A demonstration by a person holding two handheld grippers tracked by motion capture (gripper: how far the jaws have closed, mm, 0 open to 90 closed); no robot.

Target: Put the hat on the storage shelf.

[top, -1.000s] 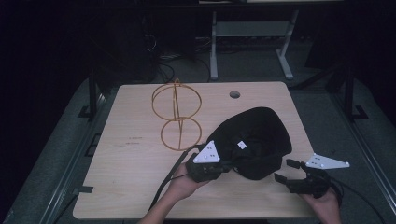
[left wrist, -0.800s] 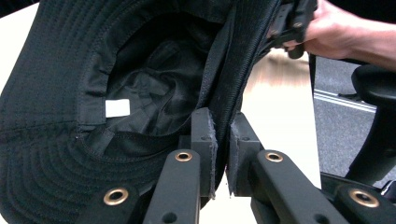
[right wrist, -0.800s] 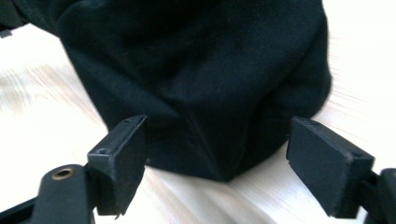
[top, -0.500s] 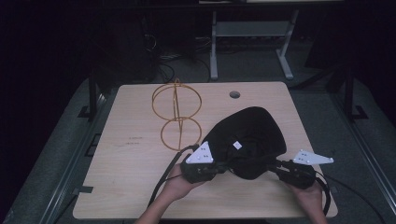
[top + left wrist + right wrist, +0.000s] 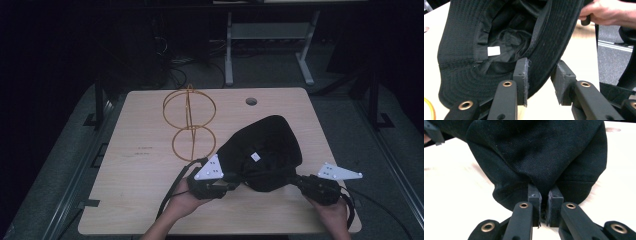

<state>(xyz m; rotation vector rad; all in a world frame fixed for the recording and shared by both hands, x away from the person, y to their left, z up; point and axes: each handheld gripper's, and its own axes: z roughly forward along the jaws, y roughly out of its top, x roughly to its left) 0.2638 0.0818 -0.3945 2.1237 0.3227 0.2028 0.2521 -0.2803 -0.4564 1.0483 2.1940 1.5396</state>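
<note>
Fingers (image 5: 534,195) of the right gripper (image 5: 546,202) are clamped tight on a pinch of the black hat's (image 5: 262,152) brim, the cloth bunched between the two pads with no gap showing. On the other side, the left gripper (image 5: 541,82) has just been opening: its jaws stand apart with the brim edge passing between them, resting against the left pad (image 5: 522,75) but clear of the other, so that side is let go.

In the high view the hat lies upside down on the near right part of the wooden table (image 5: 150,200), its lining and white label (image 5: 255,157) facing up, stretched between the two grippers. A gold wire stand (image 5: 190,122) sits just to the far left of it, close to the crown but apart from it.

To do this step well, I judge the right grip should hold firm without tugging, since it alone carries the hat now. The left gripper needs to back off cleanly along the brim, or re-bite at a better spot, before any lift. Dragging the loose cloth sideways could snag the wire stand, so the move should go up first, then across.
</note>
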